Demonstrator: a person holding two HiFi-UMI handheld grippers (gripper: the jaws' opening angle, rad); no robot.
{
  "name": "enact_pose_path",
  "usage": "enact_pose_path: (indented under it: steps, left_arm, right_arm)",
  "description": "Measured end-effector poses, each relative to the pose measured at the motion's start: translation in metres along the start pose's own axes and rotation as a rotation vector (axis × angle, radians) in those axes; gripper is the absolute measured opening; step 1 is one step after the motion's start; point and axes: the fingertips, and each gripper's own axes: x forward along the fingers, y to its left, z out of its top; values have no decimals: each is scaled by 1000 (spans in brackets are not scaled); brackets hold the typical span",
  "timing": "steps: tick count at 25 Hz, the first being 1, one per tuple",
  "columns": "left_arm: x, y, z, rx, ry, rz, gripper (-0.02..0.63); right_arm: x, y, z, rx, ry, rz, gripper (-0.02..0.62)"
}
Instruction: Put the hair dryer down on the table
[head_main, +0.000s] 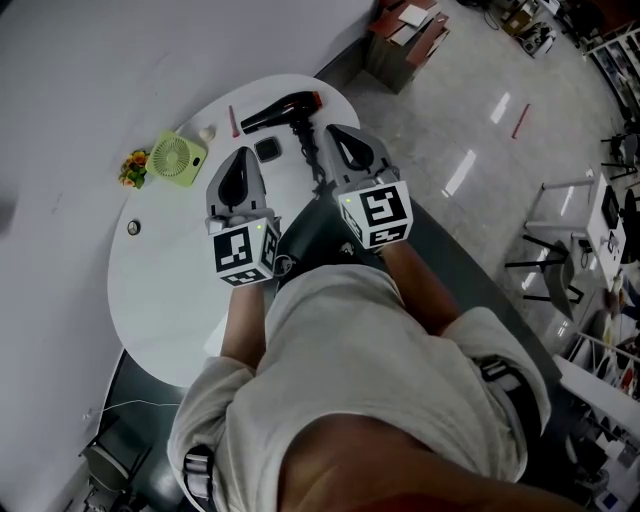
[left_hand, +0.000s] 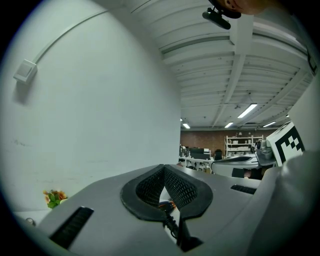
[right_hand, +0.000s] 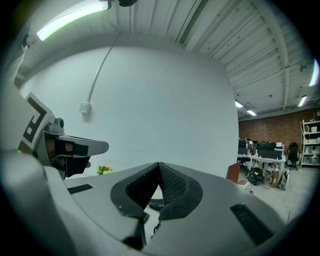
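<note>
A black hair dryer (head_main: 283, 112) with an orange nozzle ring lies on its side at the far end of the white oval table (head_main: 170, 300), and its cord (head_main: 312, 160) trails toward me. My left gripper (head_main: 243, 155) hovers over the table just short of the dryer, jaws shut and empty. My right gripper (head_main: 335, 130) sits beside it, close to the dryer's handle end, also shut with nothing in it. In the left gripper view the jaws (left_hand: 163, 167) meet at the tip. The right gripper's jaws (right_hand: 159, 165) also meet at the tip.
A green mini fan (head_main: 178, 159), a small flower bunch (head_main: 133, 168), a red pen (head_main: 233, 121), a small black square object (head_main: 268, 150) and a little round item (head_main: 133, 227) lie on the table. A white wall runs behind it. Cardboard boxes (head_main: 405, 35) stand on the floor beyond.
</note>
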Motion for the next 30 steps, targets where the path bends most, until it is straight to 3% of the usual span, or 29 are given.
enact_pose_path:
  steps: [30]
  left_arm:
    - [1, -4, -12, -16, 17, -50, 18]
  right_arm:
    - [-11, -4, -13, 13, 36, -30, -2]
